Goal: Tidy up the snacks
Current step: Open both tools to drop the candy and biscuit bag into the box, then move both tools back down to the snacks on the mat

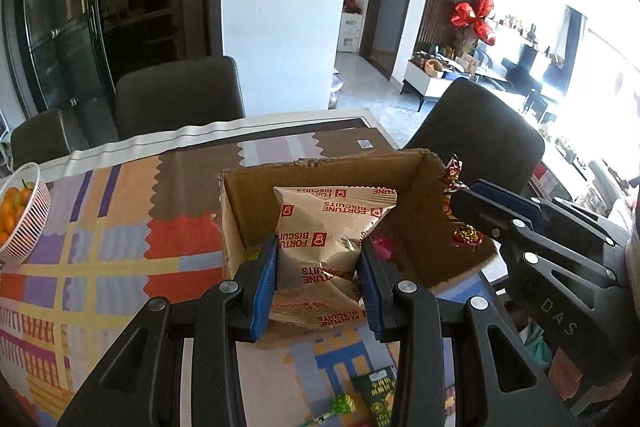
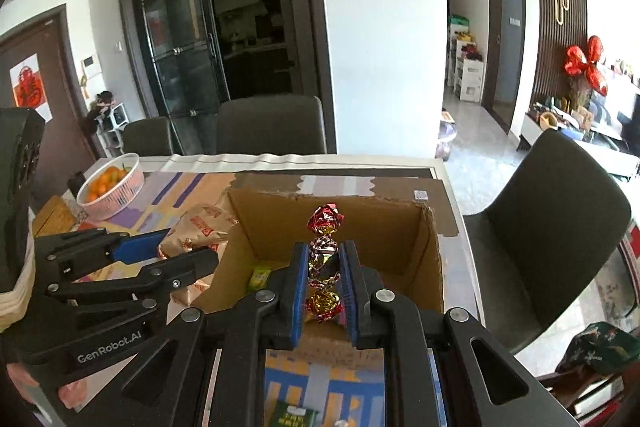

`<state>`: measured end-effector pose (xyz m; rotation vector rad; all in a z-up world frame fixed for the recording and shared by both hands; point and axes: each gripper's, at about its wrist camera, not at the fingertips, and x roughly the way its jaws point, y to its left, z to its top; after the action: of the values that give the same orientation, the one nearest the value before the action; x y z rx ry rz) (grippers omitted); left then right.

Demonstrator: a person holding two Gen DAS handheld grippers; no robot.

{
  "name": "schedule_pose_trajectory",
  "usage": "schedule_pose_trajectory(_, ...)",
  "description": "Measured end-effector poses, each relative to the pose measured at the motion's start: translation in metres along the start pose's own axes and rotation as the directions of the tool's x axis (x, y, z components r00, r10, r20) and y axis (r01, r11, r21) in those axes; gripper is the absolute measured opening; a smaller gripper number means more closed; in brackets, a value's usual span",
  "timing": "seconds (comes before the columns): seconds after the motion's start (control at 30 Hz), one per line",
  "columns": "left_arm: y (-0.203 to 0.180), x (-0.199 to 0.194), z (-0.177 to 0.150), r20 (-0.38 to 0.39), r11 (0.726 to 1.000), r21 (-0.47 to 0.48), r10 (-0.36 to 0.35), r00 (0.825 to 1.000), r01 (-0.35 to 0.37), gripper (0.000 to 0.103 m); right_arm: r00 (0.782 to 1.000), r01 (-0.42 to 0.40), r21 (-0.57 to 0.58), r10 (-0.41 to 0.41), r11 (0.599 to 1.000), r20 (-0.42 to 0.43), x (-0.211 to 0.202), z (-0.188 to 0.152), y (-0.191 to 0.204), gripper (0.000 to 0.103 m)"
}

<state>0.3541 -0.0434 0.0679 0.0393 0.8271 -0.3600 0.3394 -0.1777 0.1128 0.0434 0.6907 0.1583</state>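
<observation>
Right now the biscuit packet [image 1: 332,239], a silvery bag printed with red "FORTUNE BISCUITS" lettering, is clamped between the blue pads [image 1: 266,283] of the left gripper [image 1: 318,285], which grips its lower part while the top of the bag leans into the open cardboard box [image 1: 320,167]. From the right wrist view the same packet [image 2: 196,231] shows at the box's near-left corner, partly over the rim, with the left gripper [image 2: 168,247] closed on it from the left.

The right gripper [image 2: 325,281] is squeezed on a string of foil candies [image 2: 324,259], red, silver and gold twists stacked in an upright line; the top candy stands clear above the fingertips and the lowest one sits deep between the pads. This string hangs over the near edge of the box [image 2: 432,251]. In the left wrist view the candies [image 1: 456,203] appear just beside the box's right wall, held by the right gripper [image 1: 460,203].

Inside the box a small yellow-green item [image 2: 262,275] lies on the floor near the left wall. The box stands on a table covered by a colourful patterned cloth [image 1: 100,235]. A white basket of oranges [image 1: 24,215] sits well apart to the left. Near the bottom edge lie a green packet [image 1: 378,399] and a green-wrapped sweet [image 1: 344,405]. Dark chairs [image 1: 180,95] ring the far side.
</observation>
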Motion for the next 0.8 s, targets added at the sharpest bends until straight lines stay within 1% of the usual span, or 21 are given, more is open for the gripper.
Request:
schedule_pose_trajectory(0.07,0.001,0.007,0.004,-0.005,1.000,0.001,0.008,1.000,-0.008,0.039,1.000,-0.002,0.009,0.002,1.000,-0.012,0.009,0.003,-0.004,0.018)
schedule_pose_trajectory(0.1,-0.001,0.008,0.005,-0.001,0.999,0.006,0.031,1.000,-0.031,0.041,1.000,0.000,0.010,0.000,1.000,-0.016,0.013,0.004,-0.005,0.020)
schedule_pose_trajectory(0.13,0.000,0.008,0.005,0.006,0.999,0.004,0.054,0.999,-0.054,0.047,1.000,0.009,0.011,-0.009,1.000,-0.028,0.017,0.004,-0.006,0.023)
schedule_pose_trajectory(0.17,0.001,0.007,0.004,0.010,0.997,0.000,0.074,0.997,-0.074,0.056,0.999,0.018,0.014,-0.018,1.000,-0.038,0.019,0.005,-0.008,0.035)
schedule_pose_trajectory(0.2,0.001,0.004,0.001,0.017,0.996,0.000,0.094,0.995,-0.094,0.061,0.999,0.032,0.022,-0.031,0.999,-0.035,0.018,0.004,-0.009,0.040)
schedule_pose_trajectory(0.23,0.000,0.001,-0.002,0.023,0.995,0.004,0.101,0.995,-0.101,0.065,0.998,0.050,0.023,-0.049,0.999,-0.029,0.016,0.002,-0.010,0.040)
schedule_pose_trajectory(0.37,-0.001,-0.013,-0.020,0.029,0.992,0.016,0.123,0.992,-0.124,0.065,0.996,0.086,-0.021,-0.087,0.996,-0.014,0.004,-0.008,-0.007,0.041)
schedule_pose_trajectory(0.4,-0.002,-0.017,-0.024,0.033,0.993,0.019,0.117,0.993,-0.117,0.065,0.996,0.092,-0.026,-0.092,0.995,-0.010,0.001,-0.010,-0.006,0.042)
schedule_pose_trajectory(0.47,-0.004,-0.024,-0.034,0.038,0.993,0.029,0.111,0.993,-0.112,0.065,0.997,0.083,-0.026,-0.083,0.996,-0.002,-0.008,-0.017,-0.004,0.044)
schedule_pose_trajectory(0.57,-0.009,-0.035,-0.049,0.051,0.992,0.056,0.112,0.992,-0.114,0.065,0.997,0.071,-0.033,-0.071,0.997,0.011,-0.022,-0.031,0.000,0.044)
schedule_pose_trajectory(0.7,-0.015,-0.046,-0.071,0.052,0.991,0.077,0.107,0.993,-0.111,0.065,0.998,0.058,-0.032,-0.058,0.998,0.000,-0.034,-0.048,0.002,0.044)
schedule_pose_trajectory(0.8,-0.018,-0.051,-0.084,0.054,0.989,0.091,0.112,0.992,-0.117,0.065,0.998,0.065,-0.037,-0.065,0.997,-0.004,-0.041,-0.061,0.003,0.044)
